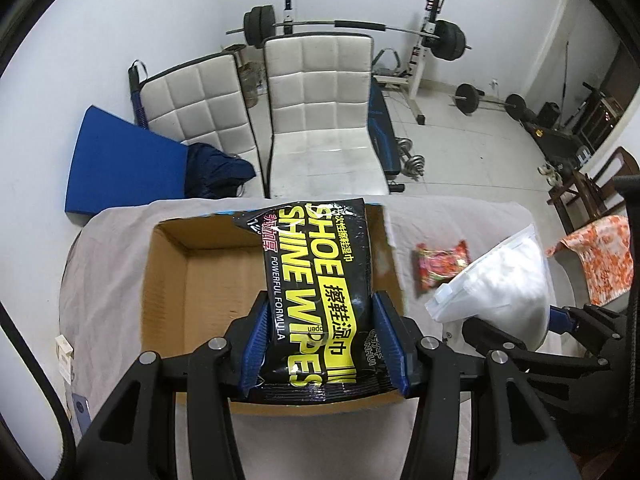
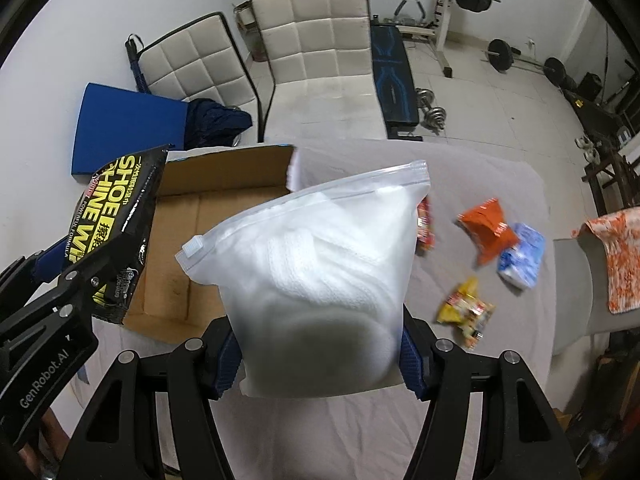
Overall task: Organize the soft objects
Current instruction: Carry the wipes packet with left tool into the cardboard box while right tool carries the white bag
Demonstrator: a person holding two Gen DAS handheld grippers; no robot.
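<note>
While clamped, wipes pack [image 1: 320,292] above box rim [image 1: 168,240]

Home gym room
A barbell [image 1: 344,26] on a rack, dumbbells [image 1: 412,156] on the tiled floor, white padded chairs [image 1: 320,92] beside a cloth-covered table [image 2: 480,184]

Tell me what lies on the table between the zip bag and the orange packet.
A red snack packet lies there, half hidden behind the zip bag; grey cloth separates it from the orange packet. The right wrist view shows this.
</note>
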